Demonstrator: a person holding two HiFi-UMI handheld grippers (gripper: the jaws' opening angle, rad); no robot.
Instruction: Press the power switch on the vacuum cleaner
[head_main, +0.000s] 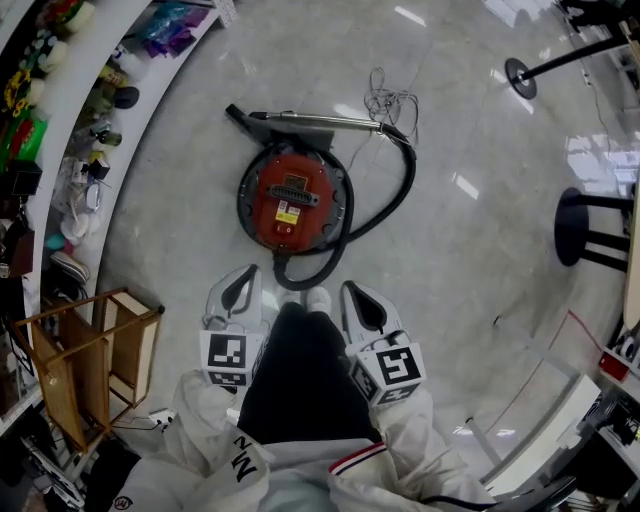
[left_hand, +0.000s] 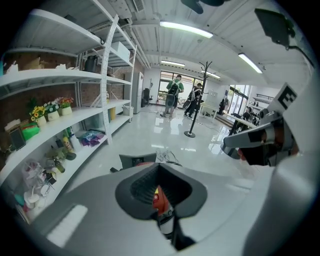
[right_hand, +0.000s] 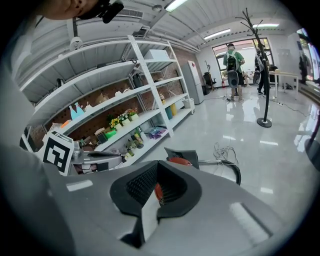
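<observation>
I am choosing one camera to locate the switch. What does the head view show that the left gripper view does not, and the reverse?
Only the head view: the vacuum cleaner's whole red top, its looped hose, a wooden rack. Only the left gripper view: standing people, a coat stand, ceiling lights. Both: the vacuum cleaner and the white shelves.

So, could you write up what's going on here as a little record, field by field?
vacuum cleaner: red, round, on the floor just ahead of the person
hose: black, loops round the body to a metal wand
cable: loose tangle beyond the wand
left hand-held gripper: jaws together, empty
right hand-held gripper: jaws together, empty
contact: neither gripper touches the vacuum cleaner
shelves: on the left, full of small items
</observation>
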